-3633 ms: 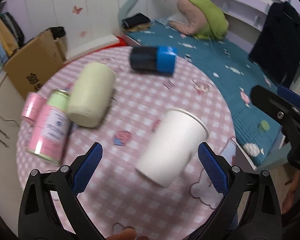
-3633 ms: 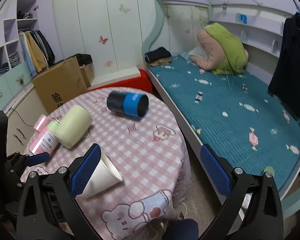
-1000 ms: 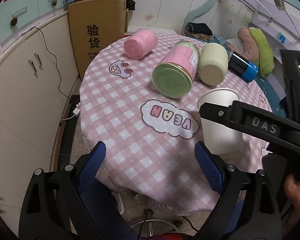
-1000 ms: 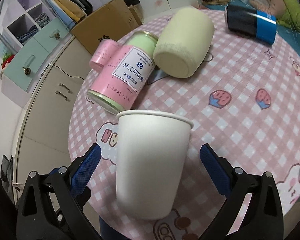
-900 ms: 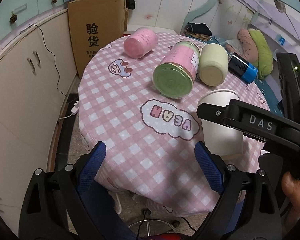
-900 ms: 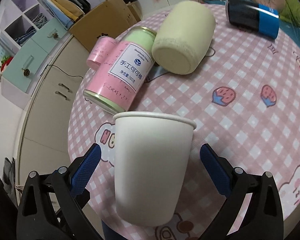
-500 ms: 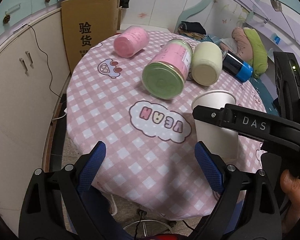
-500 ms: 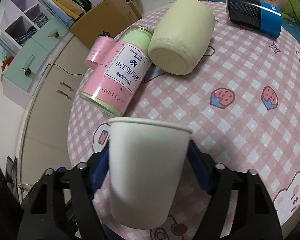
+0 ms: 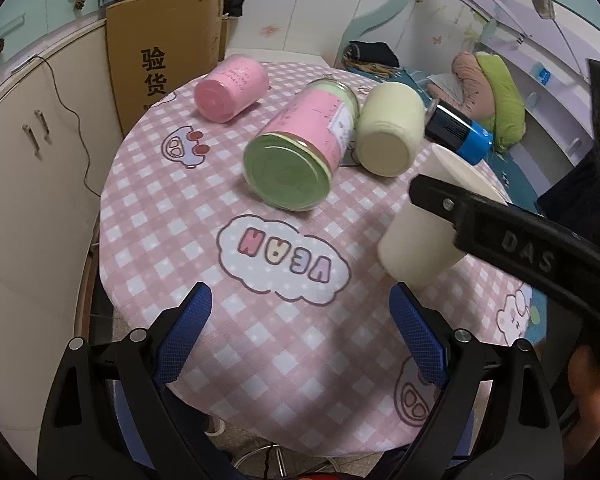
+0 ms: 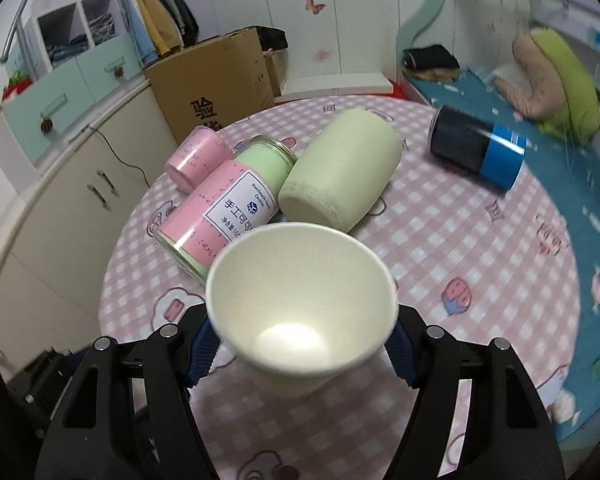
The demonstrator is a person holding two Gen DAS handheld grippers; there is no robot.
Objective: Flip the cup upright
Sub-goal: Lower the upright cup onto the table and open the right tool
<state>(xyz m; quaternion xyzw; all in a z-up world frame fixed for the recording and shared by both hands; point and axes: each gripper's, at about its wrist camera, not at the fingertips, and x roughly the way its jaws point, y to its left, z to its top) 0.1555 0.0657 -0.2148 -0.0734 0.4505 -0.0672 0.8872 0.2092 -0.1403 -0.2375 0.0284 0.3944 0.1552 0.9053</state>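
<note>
A white paper cup [image 10: 300, 312] is held between the blue pads of my right gripper [image 10: 302, 354], which is shut on it. The cup is lifted off the round pink checked table [image 10: 480, 272] and tilted, its open mouth facing the right wrist camera. In the left wrist view the cup [image 9: 424, 240] hangs above the table's right side, partly behind the black right gripper arm [image 9: 512, 240]. My left gripper [image 9: 300, 336] is open and empty over the table's near edge [image 9: 260, 360].
Lying on the table are a pink and green jar [image 9: 300, 156], a pale green cup [image 9: 388, 136], a small pink cup [image 9: 230, 94] and a black and blue can [image 9: 458, 134]. A cardboard box [image 9: 160, 56] and cabinets stand left; a bed [image 10: 572, 152] is right.
My right gripper has closed on the white cup, lifted it off the table and tipped its mouth toward the camera. My left gripper stayed open and shifted slightly.
</note>
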